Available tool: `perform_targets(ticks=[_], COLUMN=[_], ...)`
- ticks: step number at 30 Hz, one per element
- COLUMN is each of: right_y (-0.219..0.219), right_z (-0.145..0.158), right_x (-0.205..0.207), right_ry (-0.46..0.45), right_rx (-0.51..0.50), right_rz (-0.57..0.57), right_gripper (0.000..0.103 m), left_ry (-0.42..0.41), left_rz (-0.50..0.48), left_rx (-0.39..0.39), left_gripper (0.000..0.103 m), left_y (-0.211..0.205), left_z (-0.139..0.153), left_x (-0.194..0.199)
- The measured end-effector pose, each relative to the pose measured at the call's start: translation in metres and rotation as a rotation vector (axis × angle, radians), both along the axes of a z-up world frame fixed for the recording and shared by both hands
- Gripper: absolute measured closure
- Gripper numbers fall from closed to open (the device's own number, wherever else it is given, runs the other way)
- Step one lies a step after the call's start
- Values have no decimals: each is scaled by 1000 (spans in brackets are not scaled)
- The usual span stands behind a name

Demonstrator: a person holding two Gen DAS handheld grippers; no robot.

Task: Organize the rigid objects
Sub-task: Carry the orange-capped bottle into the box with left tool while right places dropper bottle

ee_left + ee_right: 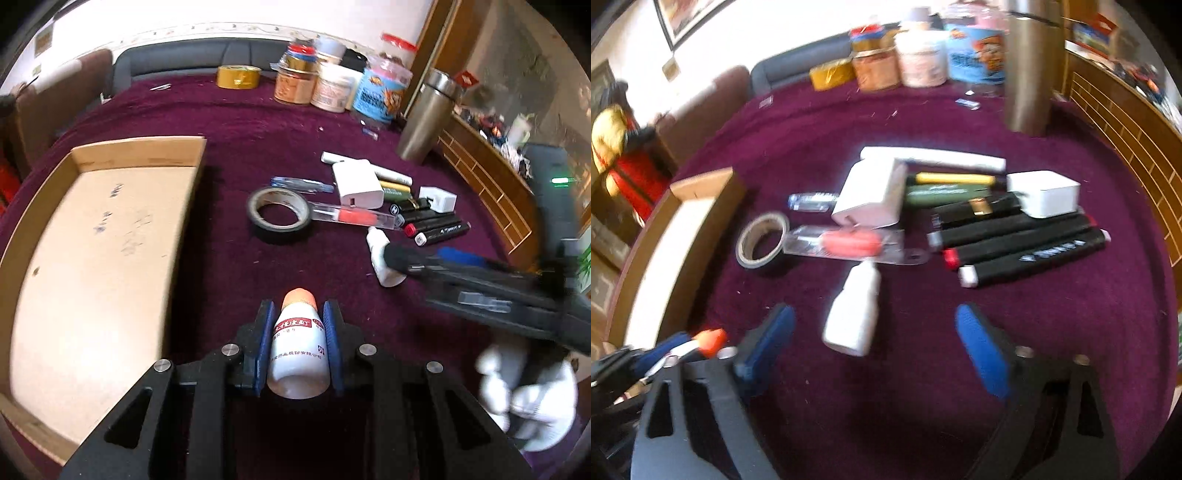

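My left gripper (298,314) is shut on a white bottle with an orange cap (298,347), held above the purple cloth just right of the wooden tray (140,151). My right gripper (875,325) is open, its blue pads either side of a small white squeeze bottle (855,314) lying on the cloth; that bottle also shows in the left wrist view (380,258). Beyond lie a tape roll (762,240), a clear-cased red tool (849,242), a white power bank (871,195), black markers (1023,240) and a white charger (1047,192).
Jars and cans (332,86), a gold tape roll (238,76) and a steel flask (428,114) stand at the far edge of the cloth. A wooden shelf (491,177) borders the right side. The tray's floor (92,266) is bare.
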State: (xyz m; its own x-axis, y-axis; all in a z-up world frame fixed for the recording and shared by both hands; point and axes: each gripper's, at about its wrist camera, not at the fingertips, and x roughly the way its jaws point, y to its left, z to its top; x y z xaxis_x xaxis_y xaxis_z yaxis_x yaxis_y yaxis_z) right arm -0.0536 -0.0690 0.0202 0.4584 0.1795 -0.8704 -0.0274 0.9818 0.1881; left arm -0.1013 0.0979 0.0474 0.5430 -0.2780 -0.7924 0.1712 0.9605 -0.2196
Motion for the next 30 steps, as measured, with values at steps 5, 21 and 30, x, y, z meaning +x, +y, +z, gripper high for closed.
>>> perform_targets(ticks=[5, 21, 30], right_y=[6, 104, 147], right_z=[-1, 57, 21], right_x=[3, 35, 92], right_ry=[14, -12, 68], right_rx=[-56, 305, 318], right_rz=[-5, 177, 123], right_gripper=[80, 79, 79], left_ry=[-5, -90, -17], left_rz=[22, 148, 221], left_rx=[-50, -124, -144], left_gripper=[80, 80, 80], left_y=[21, 122, 152], left_z=[9, 49, 9], left_x=[-10, 32, 105])
